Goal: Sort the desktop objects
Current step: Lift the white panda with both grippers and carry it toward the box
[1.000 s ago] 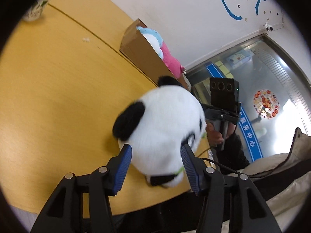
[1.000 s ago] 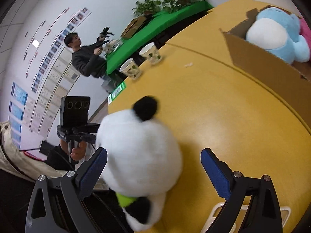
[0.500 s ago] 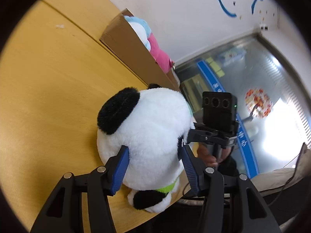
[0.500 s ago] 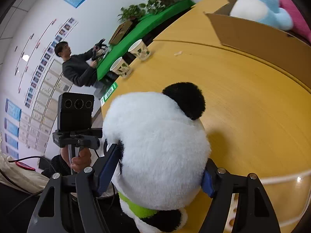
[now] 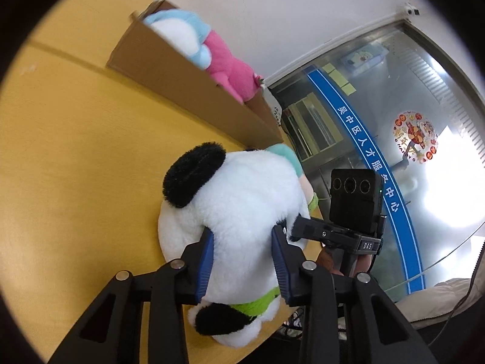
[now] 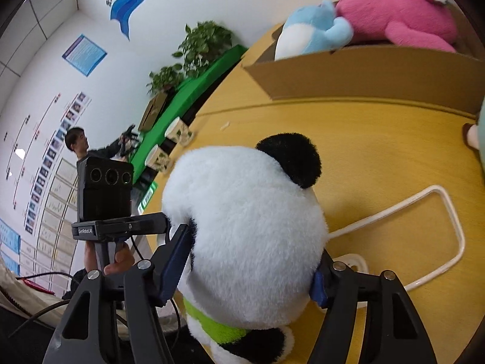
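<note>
Closed further since the earlier frames, both grippers are now pressed into the panda plush (image 5: 239, 212) at the table (image 5: 75, 139) edge.

Left gripper (image 5: 242, 261) and right gripper (image 6: 251, 270) are clamped on its head; its face is hidden. Head is pointed tabletop-ward, feet cut off below. Cardboard box (image 5: 182, 82) is seen beyond, against a white wall.

A yellow wooden worktop (image 6: 379, 139) carries two paper cups (image 6: 178, 132) at its far edge and a white cord (image 6: 448, 212) looping near the front. Beyond the cups runs a green-covered table (image 6: 194, 88) with leafy potted plants (image 6: 203, 45). A seated man (image 6: 78, 144) handles what may be another device. Posters (image 6: 85, 54) line the white wall. A glass partition (image 5: 394, 121) bears a blue stripe and a round red sticker (image 5: 415, 139).
</note>
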Demonstrator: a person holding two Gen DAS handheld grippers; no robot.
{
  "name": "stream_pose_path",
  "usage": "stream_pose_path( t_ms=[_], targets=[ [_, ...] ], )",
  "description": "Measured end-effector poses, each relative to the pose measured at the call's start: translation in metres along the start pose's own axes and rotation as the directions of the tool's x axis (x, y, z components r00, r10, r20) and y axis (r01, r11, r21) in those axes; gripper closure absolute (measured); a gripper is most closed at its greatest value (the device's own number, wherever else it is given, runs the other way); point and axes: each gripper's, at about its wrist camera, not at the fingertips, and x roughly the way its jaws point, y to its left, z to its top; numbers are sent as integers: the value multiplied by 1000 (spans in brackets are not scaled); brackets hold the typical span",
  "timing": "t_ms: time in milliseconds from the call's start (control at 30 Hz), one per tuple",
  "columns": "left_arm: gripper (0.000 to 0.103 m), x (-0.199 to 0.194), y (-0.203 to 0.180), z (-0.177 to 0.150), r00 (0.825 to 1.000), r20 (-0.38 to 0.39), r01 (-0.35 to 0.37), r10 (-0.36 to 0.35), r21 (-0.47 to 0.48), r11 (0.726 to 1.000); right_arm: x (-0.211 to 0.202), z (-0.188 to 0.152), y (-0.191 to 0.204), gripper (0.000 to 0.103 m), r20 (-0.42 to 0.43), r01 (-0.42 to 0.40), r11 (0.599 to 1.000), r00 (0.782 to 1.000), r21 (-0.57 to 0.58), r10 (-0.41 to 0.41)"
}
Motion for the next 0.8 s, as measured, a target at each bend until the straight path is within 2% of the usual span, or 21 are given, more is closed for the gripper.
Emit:
stream_pose_path(
  t_ms=[100, 167, 233, 267, 300, 333, 367, 400, 433, 467, 500, 533, 600, 633, 667, 733, 800],
  targets=[
    [89, -8, -26, 38, 998, 58, 22, -27, 82, 996, -22, 15, 1, 33, 66, -22, 1000, 998, -8, 23],
    [89, -9, -49, 67, 996, 82, 13, -27, 170, 985, -34, 33, 5, 33, 104, -28, 999, 994, -40, 32],
    [89, -4, -72, 98, 995, 96, 2, -28, 258, 966, -39, 54, 12, 33, 134, -1, 996, 991, -87, 12],
    [91, 0, -80, 112, 994, 88, 32, -60, 292, 956, -36, 64, 17, 34, 148, 15, 994, 989, -104, 1],
    [102, 7, -85, 122, 991, 55, 95, -118, 315, 944, -34, 74, 17, 35, 158, 17, 994, 987, -111, 1],
    [101, 17, -89, 127, 989, 14, 132, -145, 334, 933, -34, 82, 13, 38, 165, 5, 994, 986, -107, 12],
    [101, 29, -92, 129, 994, -21, 108, -107, 365, 925, -31, 87, 8, 46, 161, 1, 994, 987, -105, 16],
    [101, 44, -91, 128, 998, -50, 46, -29, 396, 917, -28, 90, 3, 50, 153, 2, 995, 988, -105, 14],
    [101, 53, -84, 126, 998, -68, 17, 11, 399, 917, -23, 91, -2, 59, 143, -1, 995, 990, -100, 16],
    [101, 60, -76, 125, 996, -85, 0, 37, 395, 919, -18, 91, -8, 76, 131, -1, 996, 991, -95, 13],
    [101, 63, -66, 124, 994, -99, 3, 38, 382, 924, -11, 89, -17, 82, 112, 23, 996, 994, -81, -13],
    [101, 61, -55, 123, 995, -95, 0, 37, 370, 929, -4, 86, -25, 82, 96, 45, 997, 995, -62, -39],
    [101, 47, -41, 124, 998, -52, -24, 45, 355, 935, 5, 82, -38, 75, 83, 97, 995, 992, -10, -96],
    [101, 39, -34, 125, 998, -32, -33, 47, 348, 937, 6, 80, -43, 52, 83, 119, 993, 989, 8, -119],
    [101, 28, -25, 125, 998, -12, -48, 55, 343, 938, 4, 77, -46, 23, 93, 117, 993, 989, 23, -118],
    [100, 13, -11, 126, 997, 12, -80, 80, 333, 939, -4, 73, -47, 11, 122, 72, 996, 989, 51, -78],
    [93, 7, 0, 126, 993, 3, -112, 117, 309, 945, -13, 71, -43, 7, 155, -12, 998, 988, 64, 2]
  ],
)
